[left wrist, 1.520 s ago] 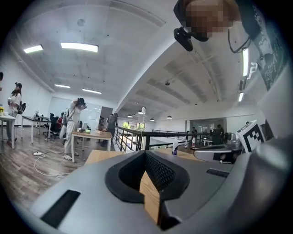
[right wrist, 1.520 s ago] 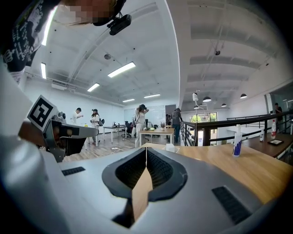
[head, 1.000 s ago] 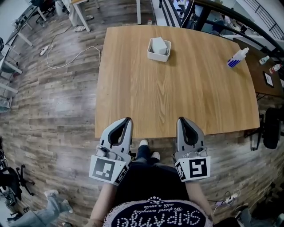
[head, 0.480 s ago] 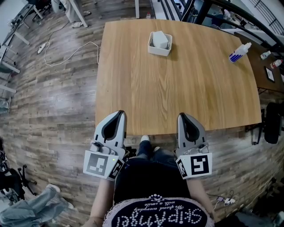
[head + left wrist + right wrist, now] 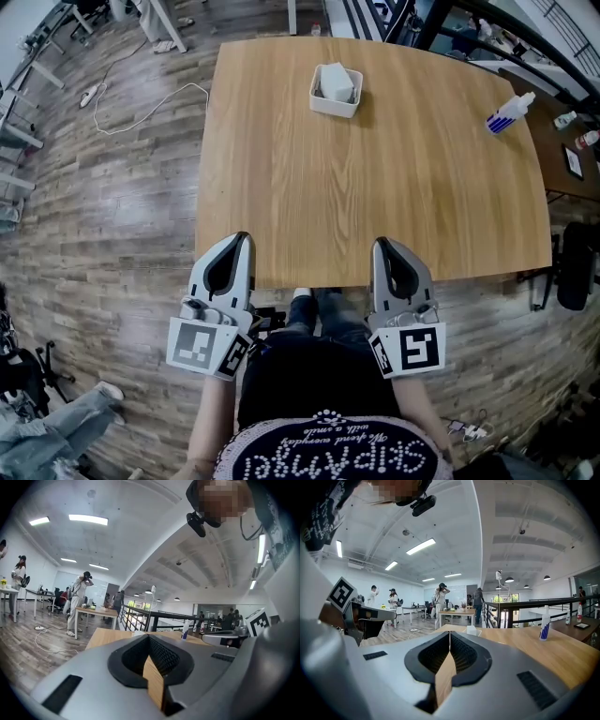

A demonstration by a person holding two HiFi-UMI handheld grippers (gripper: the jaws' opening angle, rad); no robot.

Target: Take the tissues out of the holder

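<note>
Two shut pairs of jaws were what we saw: the left tool [image 5: 241, 238] had its jaws pressed together with nothing between them, and the right tool [image 5: 382, 244] was closed and empty in the same way. We held both at the near edge of the wooden surface [image 5: 375, 178], the left one by the near left corner and the right one further along that edge. Both pointed across the wood toward the far side. The tissues [image 5: 337, 81] stood in the white holder [image 5: 322, 105] near the far edge, well apart from both tools and touched by neither. A white bottle [image 5: 509, 112] with blue stripes stood near the far right corner. Plank floor [image 5: 103, 216] stretched away on the left
</note>
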